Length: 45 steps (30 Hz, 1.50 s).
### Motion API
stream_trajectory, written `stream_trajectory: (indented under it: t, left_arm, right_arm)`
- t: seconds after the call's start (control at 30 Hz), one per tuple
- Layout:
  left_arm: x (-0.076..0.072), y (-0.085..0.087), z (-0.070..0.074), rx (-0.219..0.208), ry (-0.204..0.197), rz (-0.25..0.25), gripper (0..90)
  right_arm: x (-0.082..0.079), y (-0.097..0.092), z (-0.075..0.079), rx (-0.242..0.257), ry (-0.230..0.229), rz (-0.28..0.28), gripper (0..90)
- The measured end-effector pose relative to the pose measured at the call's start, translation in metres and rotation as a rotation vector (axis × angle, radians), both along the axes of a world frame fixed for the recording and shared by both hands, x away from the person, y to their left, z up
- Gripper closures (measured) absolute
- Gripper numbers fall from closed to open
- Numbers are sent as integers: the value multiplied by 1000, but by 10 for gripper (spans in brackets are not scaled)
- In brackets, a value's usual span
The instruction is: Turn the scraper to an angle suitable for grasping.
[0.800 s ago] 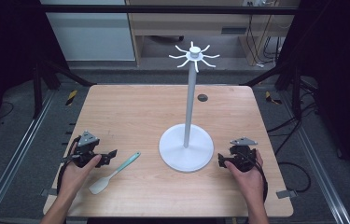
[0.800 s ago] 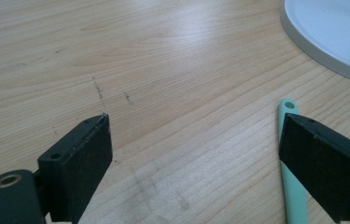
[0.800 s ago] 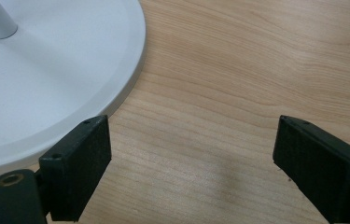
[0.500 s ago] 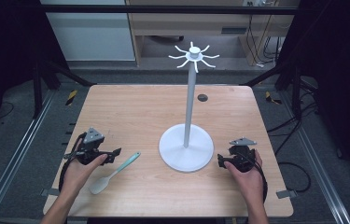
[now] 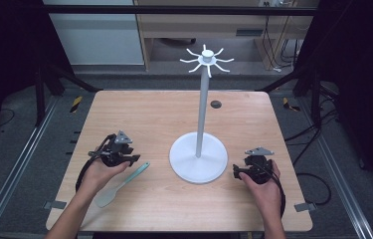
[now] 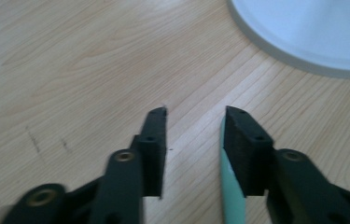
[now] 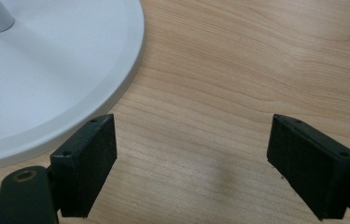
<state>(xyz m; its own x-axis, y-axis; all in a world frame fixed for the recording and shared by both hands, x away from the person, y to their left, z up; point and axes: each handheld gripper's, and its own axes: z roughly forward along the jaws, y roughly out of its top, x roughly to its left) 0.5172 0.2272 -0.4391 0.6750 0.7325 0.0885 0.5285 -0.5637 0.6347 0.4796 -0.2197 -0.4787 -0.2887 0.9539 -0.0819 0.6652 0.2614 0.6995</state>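
Observation:
A pale green spatula (image 5: pixel 119 185) lies flat on the wooden table (image 5: pixel 149 114), its handle pointing up-right toward the white stand (image 5: pixel 198 162). My left gripper (image 5: pixel 135 160) sits at the handle's end. In the left gripper view this gripper (image 6: pixel 195 114) has its jaws narrowly apart with bare wood between them, and the spatula's handle (image 6: pixel 232 196) lies along the inner edge of the right-hand jaw. My right gripper (image 5: pixel 237 172) rests right of the stand's round base (image 7: pixel 46 70). In its own view the right gripper (image 7: pixel 193 123) stands wide open over bare wood.
The stand's tall pole ends in a crown of hooks (image 5: pixel 206 60). A small dark round hole (image 5: pixel 216 104) marks the table behind the stand. Metal frame rails run along both sides of the table.
My left gripper has slid right and slightly away from the person, up to the spatula's handle end. The spatula and the right gripper have stayed put.

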Motion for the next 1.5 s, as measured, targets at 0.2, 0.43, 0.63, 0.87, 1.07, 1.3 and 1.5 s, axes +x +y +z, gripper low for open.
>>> stream_trajectory:
  t: [0.2, 0.43, 0.63, 0.87, 1.07, 1.3, 1.5]
  left_arm:
    - [0, 8, -14, 44, 42, 0, 842]
    - [1, -3, -22, 68, 64, -38, 896]
    - [3, -10, -29, 85, 75, -54, 900]
    - [4, -13, -34, 100, 88, -68, 900]
    - [4, -17, -37, 120, 101, -77, 900]
    - [2, -19, -38, 110, 107, -91, 900]
    - [-7, -32, -37, 123, 119, -149, 900]
  right_arm:
    - [1, 3, 0, -3, 2, 14, 178]
    - [1, 4, -1, -4, 7, 21, 177]
    - [1, 4, -1, -4, 9, 20, 176]
    - [1, 5, -2, -8, 14, 24, 174]
    - [1, 5, -2, -5, 15, 25, 174]
    - [1, 5, -2, -7, 19, 27, 173]
    - [2, 5, -2, -7, 23, 27, 172]
